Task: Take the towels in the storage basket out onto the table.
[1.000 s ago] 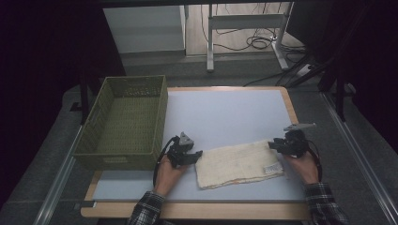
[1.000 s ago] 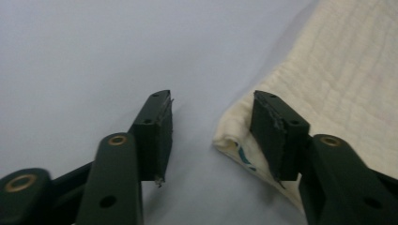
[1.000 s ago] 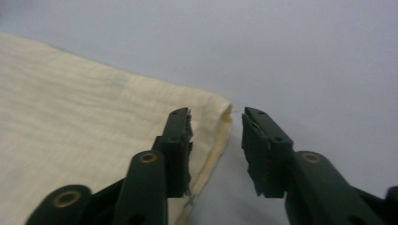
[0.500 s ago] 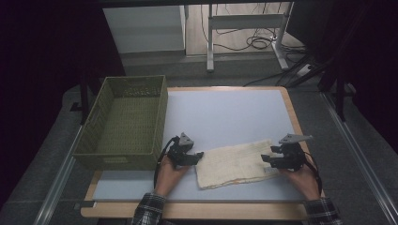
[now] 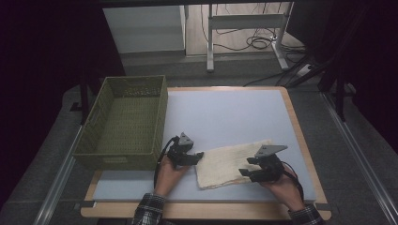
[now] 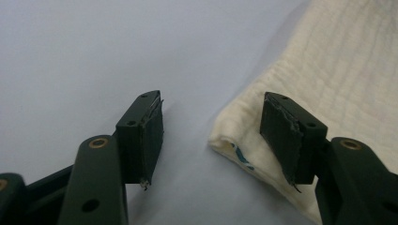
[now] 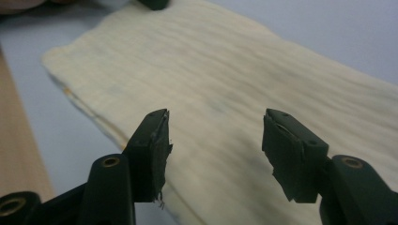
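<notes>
Since the earlier frames, the right gripper [image 5: 247, 167] had slid inward from the cloth's [image 5: 230, 161] right end to hang over its near right part, and the cloth's right end now looked narrower. Its fingers [image 7: 152, 150] had just eased slightly closer yet stood spread, with cloth below them, not pinched. The left gripper [image 5: 199, 156] had kept its place at the cloth's left corner, fingers [image 6: 143, 136] opening, spread, one beside the folded hem and one over it, nothing gripped. The cloth lay flat on the bench [image 5: 225, 112] near its front edge, cream, crinkled gauze, roughly oblong, with a doubled edge. Bare pale-blue surface stretched behind it. A green woven basket [image 5: 123, 124] stood at the left edge, just beside the left hand [image 5: 168, 174].
</notes>
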`<action>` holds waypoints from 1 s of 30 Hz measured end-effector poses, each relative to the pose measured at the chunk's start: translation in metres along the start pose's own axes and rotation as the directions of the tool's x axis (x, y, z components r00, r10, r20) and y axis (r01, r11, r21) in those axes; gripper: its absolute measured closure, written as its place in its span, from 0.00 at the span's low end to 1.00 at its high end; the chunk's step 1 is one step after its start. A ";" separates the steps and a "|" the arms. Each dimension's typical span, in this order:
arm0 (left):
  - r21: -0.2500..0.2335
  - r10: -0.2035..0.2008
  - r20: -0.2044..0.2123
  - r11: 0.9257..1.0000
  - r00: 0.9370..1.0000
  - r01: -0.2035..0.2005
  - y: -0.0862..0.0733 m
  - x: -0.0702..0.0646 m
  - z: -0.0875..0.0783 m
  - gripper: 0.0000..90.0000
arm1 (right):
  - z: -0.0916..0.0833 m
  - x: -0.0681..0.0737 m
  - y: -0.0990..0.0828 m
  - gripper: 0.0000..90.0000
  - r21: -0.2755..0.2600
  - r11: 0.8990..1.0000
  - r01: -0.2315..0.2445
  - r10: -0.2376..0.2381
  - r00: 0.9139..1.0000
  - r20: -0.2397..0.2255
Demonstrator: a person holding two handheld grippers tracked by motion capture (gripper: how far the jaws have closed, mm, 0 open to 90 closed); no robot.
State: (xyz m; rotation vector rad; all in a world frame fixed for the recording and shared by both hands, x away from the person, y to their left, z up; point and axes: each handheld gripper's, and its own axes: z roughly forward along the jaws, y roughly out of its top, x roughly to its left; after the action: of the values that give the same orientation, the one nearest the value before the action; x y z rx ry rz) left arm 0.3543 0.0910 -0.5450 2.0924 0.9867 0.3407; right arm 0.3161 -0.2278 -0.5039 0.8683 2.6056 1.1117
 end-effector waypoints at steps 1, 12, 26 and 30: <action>0.000 0.000 0.000 1.000 1.000 0.000 0.000 0.000 0.000 0.44 | 0.003 0.004 0.002 0.49 0.002 1.000 0.010 -0.010 1.000 -0.015; 0.003 0.003 0.001 1.000 1.000 -0.003 0.000 0.000 0.000 0.44 | 0.034 0.049 0.022 0.57 0.020 0.995 0.101 -0.097 0.986 -0.133; 0.004 0.004 0.002 1.000 1.000 -0.004 0.000 0.000 0.000 0.44 | 0.068 0.094 0.042 0.72 0.018 0.984 0.180 -0.170 0.955 -0.244; 0.003 0.003 0.002 1.000 1.000 -0.003 0.000 0.000 0.000 0.44 | 0.074 0.101 0.044 0.72 0.025 0.980 0.199 -0.188 0.953 -0.238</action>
State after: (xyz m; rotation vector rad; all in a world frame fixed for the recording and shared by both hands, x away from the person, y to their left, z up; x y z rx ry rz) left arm 0.3544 0.0913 -0.5449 2.0971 0.9840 0.3389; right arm 0.2808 -0.1010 -0.5185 0.5000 2.8436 1.1629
